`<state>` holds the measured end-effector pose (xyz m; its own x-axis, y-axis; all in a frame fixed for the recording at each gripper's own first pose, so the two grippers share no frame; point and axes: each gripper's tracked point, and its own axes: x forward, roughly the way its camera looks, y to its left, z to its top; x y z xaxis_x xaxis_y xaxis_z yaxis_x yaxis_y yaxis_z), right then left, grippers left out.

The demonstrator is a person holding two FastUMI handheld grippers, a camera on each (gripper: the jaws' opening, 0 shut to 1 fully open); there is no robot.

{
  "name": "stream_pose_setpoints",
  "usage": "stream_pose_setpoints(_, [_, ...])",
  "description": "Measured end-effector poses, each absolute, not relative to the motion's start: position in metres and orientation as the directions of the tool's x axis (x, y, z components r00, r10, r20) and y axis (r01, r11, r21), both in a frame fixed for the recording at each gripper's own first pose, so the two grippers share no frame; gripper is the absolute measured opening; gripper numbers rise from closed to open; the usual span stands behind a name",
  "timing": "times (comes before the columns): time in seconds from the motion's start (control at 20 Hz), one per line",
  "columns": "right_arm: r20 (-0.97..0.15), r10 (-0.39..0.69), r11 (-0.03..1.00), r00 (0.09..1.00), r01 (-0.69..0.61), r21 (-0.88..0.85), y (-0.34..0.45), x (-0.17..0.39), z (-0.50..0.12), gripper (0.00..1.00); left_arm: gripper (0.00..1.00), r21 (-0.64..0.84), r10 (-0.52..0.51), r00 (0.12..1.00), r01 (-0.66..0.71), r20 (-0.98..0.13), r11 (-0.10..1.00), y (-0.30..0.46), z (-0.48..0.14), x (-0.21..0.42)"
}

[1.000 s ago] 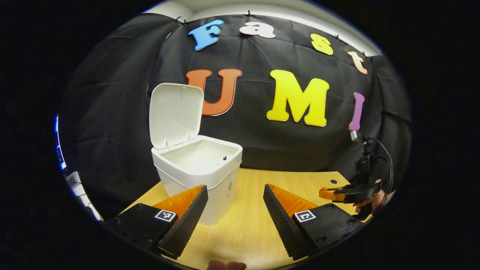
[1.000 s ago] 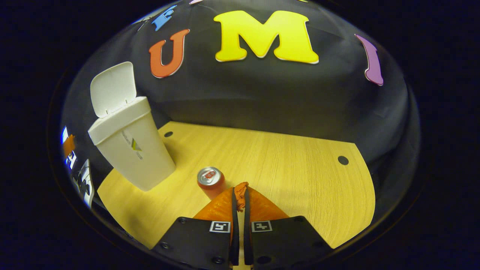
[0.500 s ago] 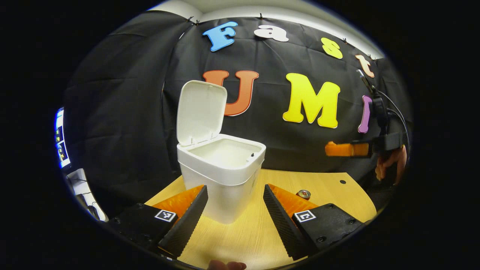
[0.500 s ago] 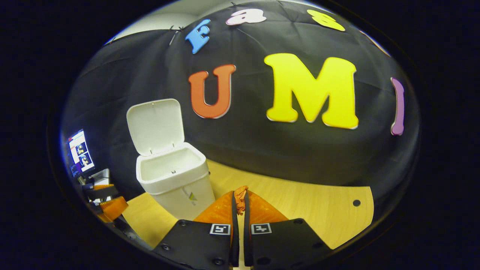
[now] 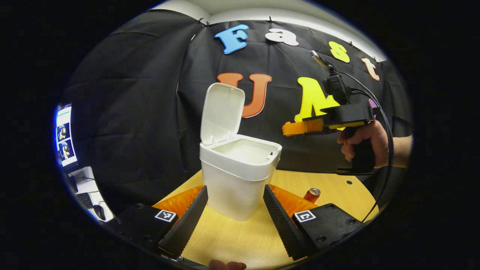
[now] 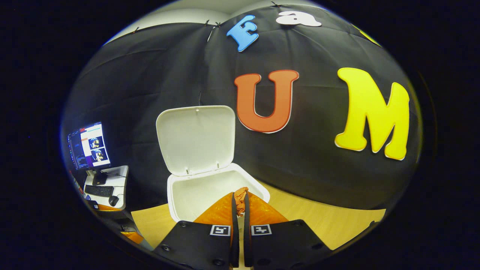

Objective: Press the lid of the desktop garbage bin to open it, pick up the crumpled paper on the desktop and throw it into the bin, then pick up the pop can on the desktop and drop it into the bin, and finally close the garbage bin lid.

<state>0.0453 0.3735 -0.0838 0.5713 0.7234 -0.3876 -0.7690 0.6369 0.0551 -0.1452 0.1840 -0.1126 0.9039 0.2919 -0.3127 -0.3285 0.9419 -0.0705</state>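
Over the open garbage bin (image 6: 180, 198), crumpled paper (image 6: 240, 195) is clamped between right gripper (image 6: 239, 204) fingers; left gripper (image 5: 234, 210) jaws are held apart.

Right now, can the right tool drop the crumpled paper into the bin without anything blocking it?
Probably yes. The right tool is shut on the crumpled paper near the bin opening, the lid stands upright, and nothing lies between.
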Motion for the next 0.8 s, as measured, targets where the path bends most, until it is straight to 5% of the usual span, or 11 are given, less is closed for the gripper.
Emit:
stream_pose_setpoints(0.25, [-0.437,0.736,0.584,0.517,-0.811,0.024,0.421,0.039,-0.110,0.07,0.98,-0.079,0.345,0.879,-0.390,-0.328,0.918,0.207,-0.115,-0.156])
stream_pose_setpoints(0.55, [-0.472,0.724,0.574,0.504,-0.819,0.005,0.428,0.042,-0.126,0.25,0.98,-0.106,0.309,0.899,-0.355,-0.310,0.929,0.201,-0.113,-0.155])
stream_pose_setpoints(0.7, [-0.488,0.720,0.570,0.493,-0.822,0.011,0.424,0.042,-0.130,0.62,0.98,-0.088,0.272,0.916,-0.309,-0.296,0.947,0.195,-0.111,-0.146])
stream_pose_setpoints(0.8, [-0.485,0.720,0.582,0.496,-0.812,0.034,0.419,0.042,-0.125,0.63,0.98,-0.080,0.252,0.922,-0.286,-0.294,0.955,0.192,-0.111,-0.140])
